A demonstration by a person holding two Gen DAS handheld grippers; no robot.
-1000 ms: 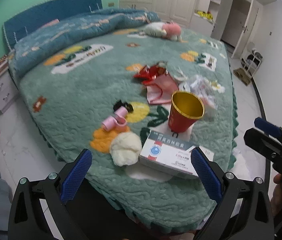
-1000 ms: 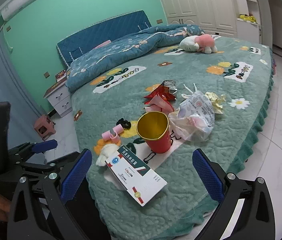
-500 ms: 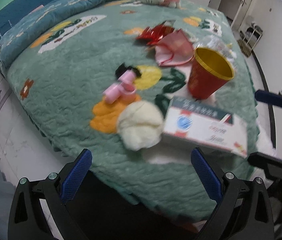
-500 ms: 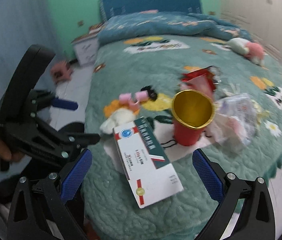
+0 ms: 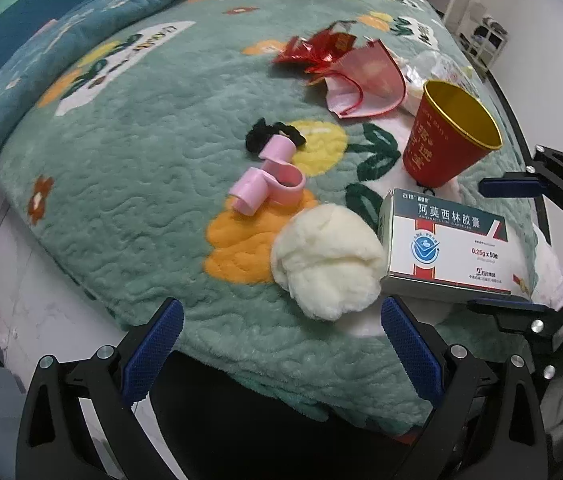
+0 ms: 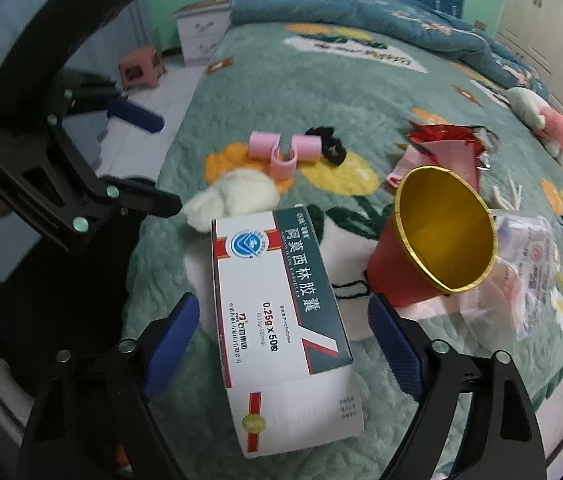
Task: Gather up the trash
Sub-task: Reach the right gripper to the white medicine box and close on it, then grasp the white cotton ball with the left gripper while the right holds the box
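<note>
Pointing steeply down at the bed's edge, the left gripper (image 5: 279,354) has its jaws spread wide with nothing between them. In the left wrist view a white fluffy ball (image 5: 327,260) lies just ahead, touching a medicine box (image 5: 447,246) printed "0.25g x 50" under Chinese characters. Beyond stand a red cup (image 5: 447,140) with gold lining, a pink curled band (image 5: 271,180), a black hair tie (image 5: 259,136), red wrappers (image 5: 317,50) and a pink mask (image 5: 365,80) on the green blanket (image 5: 141,160). The right gripper (image 5: 521,246) enters at right.

Right wrist view: the right gripper (image 6: 283,338) tilts down over the medicine box (image 6: 281,316), jaws closing either side of it, pads not touching. The red cup (image 6: 433,240) stands just right. Only here: a clear plastic bag (image 6: 525,268) beside the cup, and the left gripper (image 6: 145,160) held at left.
</note>
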